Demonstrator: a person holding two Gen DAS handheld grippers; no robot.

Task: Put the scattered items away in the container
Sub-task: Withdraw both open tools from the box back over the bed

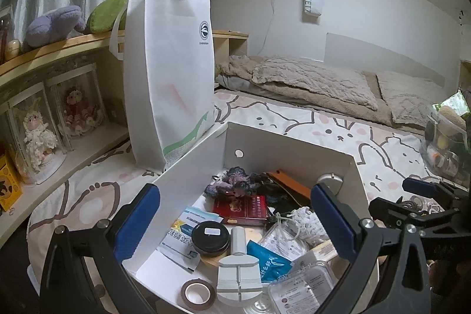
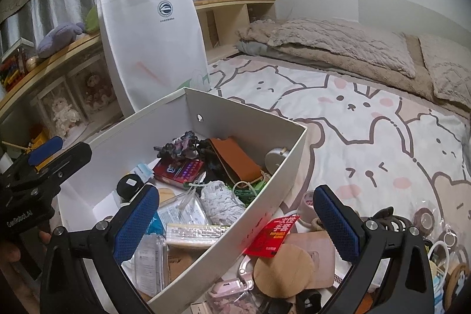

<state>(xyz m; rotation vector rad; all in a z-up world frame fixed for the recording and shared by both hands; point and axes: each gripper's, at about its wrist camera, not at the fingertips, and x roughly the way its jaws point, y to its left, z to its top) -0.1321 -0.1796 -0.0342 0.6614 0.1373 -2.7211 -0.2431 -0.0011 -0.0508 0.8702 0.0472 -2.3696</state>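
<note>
A white open box (image 1: 288,150) (image 2: 247,119) sits on the bed and holds many small items: a red booklet (image 1: 244,209), a black round tin (image 1: 210,237), a white plastic tool (image 1: 240,270), a tape roll (image 1: 198,294). My left gripper (image 1: 235,228) is open and empty above the box. My right gripper (image 2: 235,222) is open and empty over the box's right wall. Scattered items lie beside that wall: a red glove packet (image 2: 272,234), a round wooden disc (image 2: 284,270), a pink clip (image 2: 229,284).
A tall white tote bag (image 1: 169,69) (image 2: 153,46) stands behind the box. A wooden shelf (image 1: 59,49) with dolls runs along the left. Beige blankets (image 1: 318,81) lie at the bed's far end. A clear bag of items (image 1: 447,143) sits at the right.
</note>
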